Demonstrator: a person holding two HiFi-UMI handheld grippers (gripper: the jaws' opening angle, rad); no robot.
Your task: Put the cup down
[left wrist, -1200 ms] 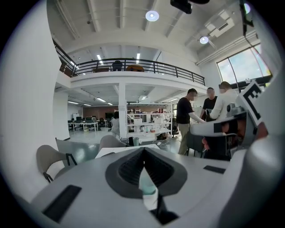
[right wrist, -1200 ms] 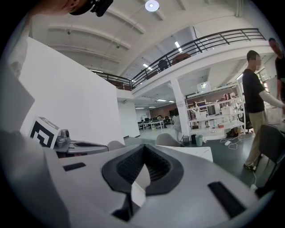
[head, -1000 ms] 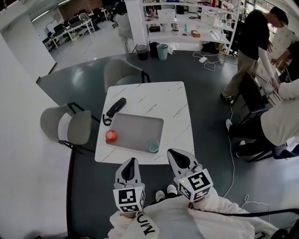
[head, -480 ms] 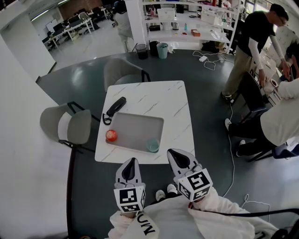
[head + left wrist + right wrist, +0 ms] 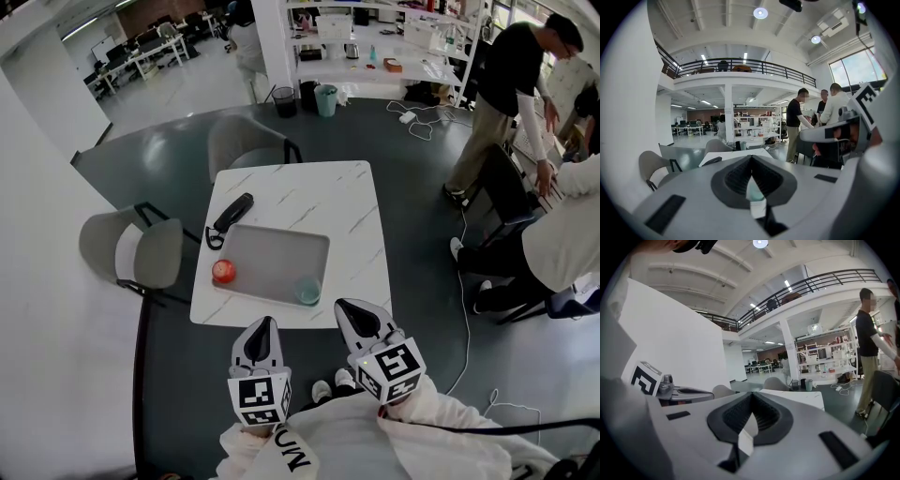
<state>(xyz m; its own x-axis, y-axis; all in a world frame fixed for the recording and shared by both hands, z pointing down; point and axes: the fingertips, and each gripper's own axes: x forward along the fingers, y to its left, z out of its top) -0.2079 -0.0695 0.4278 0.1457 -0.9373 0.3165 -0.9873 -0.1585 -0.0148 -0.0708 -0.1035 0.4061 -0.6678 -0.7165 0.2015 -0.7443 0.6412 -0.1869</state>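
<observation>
A pale teal cup (image 5: pixel 307 292) stands upright in the near right corner of a grey tray (image 5: pixel 272 251) on the white marble table (image 5: pixel 309 192). Both grippers hang side by side in front of the table's near edge, close to the body. The left gripper (image 5: pixel 264 323) is shut with nothing in it, a short way this side of the cup. The right gripper (image 5: pixel 344 306) is shut and empty too, just right of the cup and apart from it. In the gripper views, the left gripper (image 5: pixel 751 157) and the right gripper (image 5: pixel 752 395) show jaws meeting at the tips.
A red apple (image 5: pixel 223 272) lies at the tray's left edge and a black handset (image 5: pixel 232 215) beyond it. Grey chairs (image 5: pixel 131 251) (image 5: pixel 246 142) stand left of and behind the table. People (image 5: pixel 511 94) and a floor cable (image 5: pixel 466 309) are at the right.
Both grippers and the cup stay where they were. Only the standing person at the right has shifted his arms.
</observation>
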